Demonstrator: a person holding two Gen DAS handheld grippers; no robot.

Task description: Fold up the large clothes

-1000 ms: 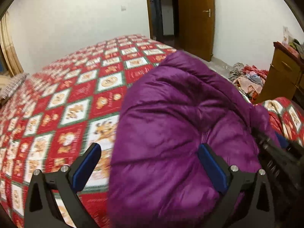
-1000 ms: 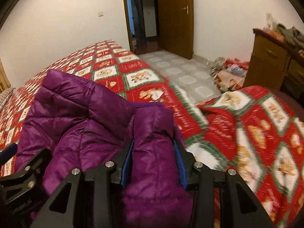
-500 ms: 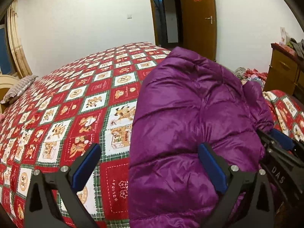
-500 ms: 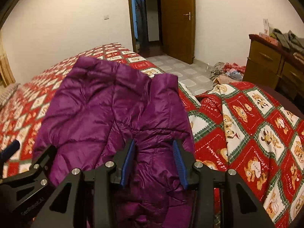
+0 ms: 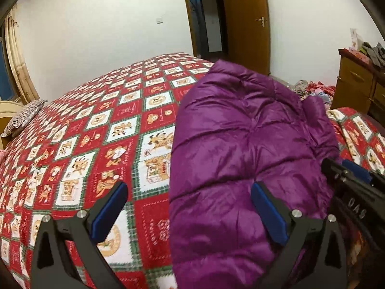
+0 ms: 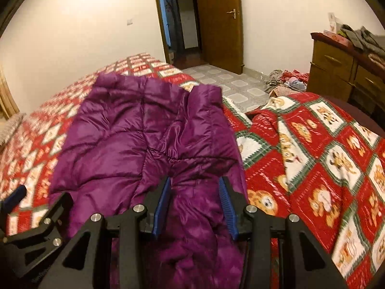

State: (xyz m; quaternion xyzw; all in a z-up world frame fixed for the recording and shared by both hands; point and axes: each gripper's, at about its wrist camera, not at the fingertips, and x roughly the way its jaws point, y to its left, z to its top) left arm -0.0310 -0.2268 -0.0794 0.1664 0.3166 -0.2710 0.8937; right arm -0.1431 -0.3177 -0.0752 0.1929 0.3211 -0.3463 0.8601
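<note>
A purple quilted down jacket lies on the bed's red patterned quilt, and it also shows in the right wrist view. My left gripper is wide open over the jacket's left edge, one finger over the quilt and one over the jacket. My right gripper is partly closed around a thick bunch of the jacket's near right part, its blue pads on either side of the fabric. The right gripper also shows at the right edge of the left wrist view.
A striped pillow lies at the bed's far left. A wooden dresser with clothes on top stands at the right. A heap of clothes lies on the tiled floor near an open wooden door. The quilt is bunched at the right.
Both grippers have pulled back and lowered, and the jacket has come down flatter on the bed. The right gripper's jaws have widened a little around the fabric. The left gripper stays open.
</note>
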